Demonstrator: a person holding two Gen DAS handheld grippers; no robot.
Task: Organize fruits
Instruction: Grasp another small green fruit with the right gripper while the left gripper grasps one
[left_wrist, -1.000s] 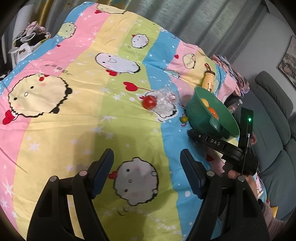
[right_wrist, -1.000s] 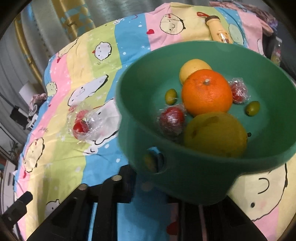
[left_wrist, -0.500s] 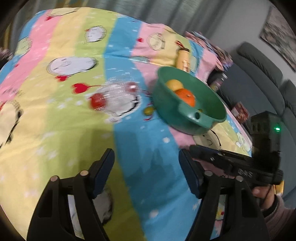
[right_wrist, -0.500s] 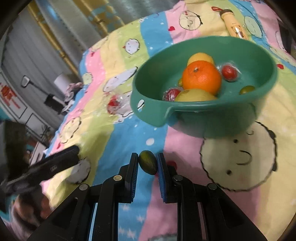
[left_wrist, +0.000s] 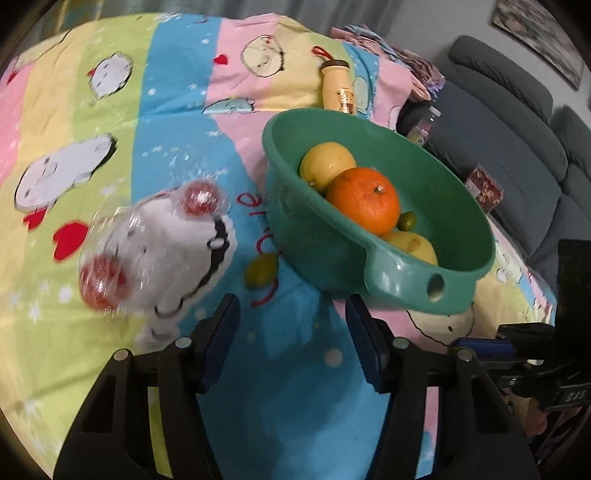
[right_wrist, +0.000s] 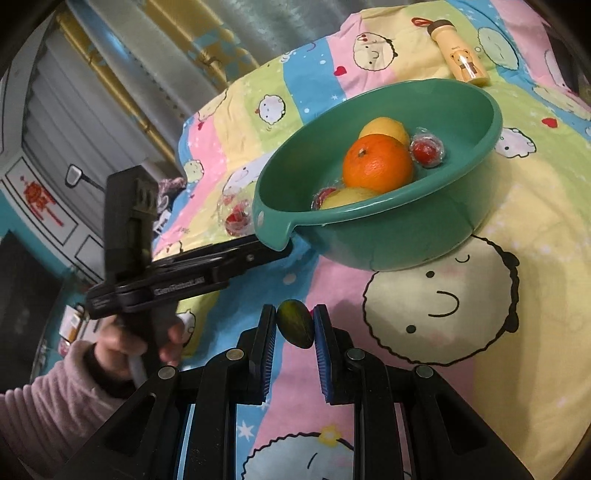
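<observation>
One small green fruit (right_wrist: 295, 324) is clamped between the two blue pads of the right gripper (right_wrist: 294, 326), and it is held above the patterned cloth (right_wrist: 517, 258), short of the green bowl (right_wrist: 388, 236) that is seen ahead of the fingers. Inside the bowl, as counted from the right wrist view, one orange (right_wrist: 377, 163), two yellow fruits (right_wrist: 385, 130) and two wrapped red fruits (right_wrist: 427, 148) are seen; in the left wrist view one further small green fruit (left_wrist: 407, 220) is seen beside the orange. The left gripper (left_wrist: 291, 332) is empty: its jaws have just been closing, yet nothing is found between them and only cloth is seen in the gap. Ahead of its left finger and just beside the bowl's outer wall, a second loose green fruit (left_wrist: 261, 271) is seen lying on the cloth. Further to the left of that finger, two red fruits (left_wrist: 201, 194) in clear wrapping are seen, blurred. One beige bottle (left_wrist: 338, 86) is seen lying beyond the bowl. In the right wrist view, the left gripper is seen gripped by a hand (right_wrist: 147, 343) in a pink sleeve (right_wrist: 51, 402), its tip being close to the bowl's handle.
</observation>
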